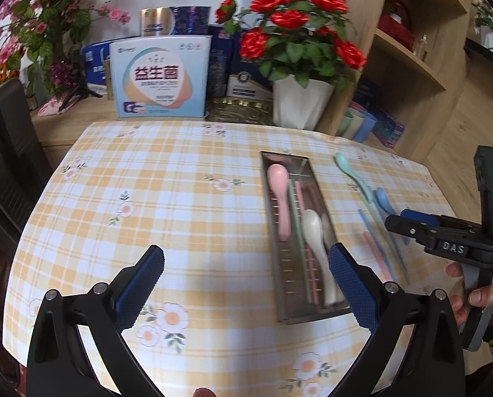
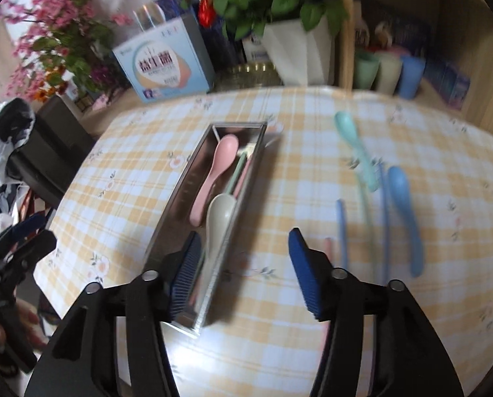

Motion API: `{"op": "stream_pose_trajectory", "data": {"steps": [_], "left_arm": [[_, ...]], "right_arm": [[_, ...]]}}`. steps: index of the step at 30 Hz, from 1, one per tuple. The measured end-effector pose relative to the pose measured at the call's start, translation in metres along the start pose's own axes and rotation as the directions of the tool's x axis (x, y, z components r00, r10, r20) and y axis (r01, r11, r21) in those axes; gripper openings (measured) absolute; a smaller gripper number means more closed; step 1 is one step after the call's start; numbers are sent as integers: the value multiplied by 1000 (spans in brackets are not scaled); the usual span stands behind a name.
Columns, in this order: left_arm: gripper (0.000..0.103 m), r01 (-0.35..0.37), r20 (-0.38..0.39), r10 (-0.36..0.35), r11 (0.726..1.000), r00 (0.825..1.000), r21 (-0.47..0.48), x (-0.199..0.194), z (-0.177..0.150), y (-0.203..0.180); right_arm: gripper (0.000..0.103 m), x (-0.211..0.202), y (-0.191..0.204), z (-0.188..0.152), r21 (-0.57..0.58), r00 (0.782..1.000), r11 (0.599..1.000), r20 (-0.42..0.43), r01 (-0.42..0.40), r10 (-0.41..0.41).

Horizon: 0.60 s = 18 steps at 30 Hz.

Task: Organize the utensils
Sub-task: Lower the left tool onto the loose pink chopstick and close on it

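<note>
A steel tray lies on the checked tablecloth. Inside it are a pink spoon, a cream spoon and green and pink chopsticks. To the right of the tray, loose on the cloth, lie a teal spoon, a blue spoon and several chopsticks. My left gripper hovers open left of the tray's near end, holding nothing. My right gripper is open and empty over the tray's near right edge.
At the table's far edge stand a white pot of red roses, a light blue box and other boxes. Coloured cups sit by a wooden shelf at the right. A dark chair stands at the left.
</note>
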<state>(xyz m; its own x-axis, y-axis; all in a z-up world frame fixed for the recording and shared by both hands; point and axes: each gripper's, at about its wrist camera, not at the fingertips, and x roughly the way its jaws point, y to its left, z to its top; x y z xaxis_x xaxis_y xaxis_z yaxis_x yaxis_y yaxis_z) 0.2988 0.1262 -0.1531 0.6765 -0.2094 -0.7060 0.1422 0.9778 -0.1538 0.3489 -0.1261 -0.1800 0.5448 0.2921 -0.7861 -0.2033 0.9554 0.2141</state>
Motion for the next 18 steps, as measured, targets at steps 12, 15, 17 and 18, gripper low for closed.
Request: {"op": "stream_pose_trajectory", "data": {"steps": [12,15,17,18], "left_arm": [[97,-9,10,9,1000,1000,24,-6,8,-68],[97,-15,9,14,999,1000,40,-4,11,-86],[97,-16,5,16,999,1000,50,-1,13,-98],[97,-15,3,15,998,1000,56,1,13,-105]], "right_arm": [[89,-56,-67,-29,7,985,1000,171,-6,5],[89,-65,-85,-34,30,981,1000,196,-3,-3],[89,-68,-97,-37,49,979,999,204,-2,-8],[89,-69,-102,-38,54,978,999,207,-2,-10]]}}
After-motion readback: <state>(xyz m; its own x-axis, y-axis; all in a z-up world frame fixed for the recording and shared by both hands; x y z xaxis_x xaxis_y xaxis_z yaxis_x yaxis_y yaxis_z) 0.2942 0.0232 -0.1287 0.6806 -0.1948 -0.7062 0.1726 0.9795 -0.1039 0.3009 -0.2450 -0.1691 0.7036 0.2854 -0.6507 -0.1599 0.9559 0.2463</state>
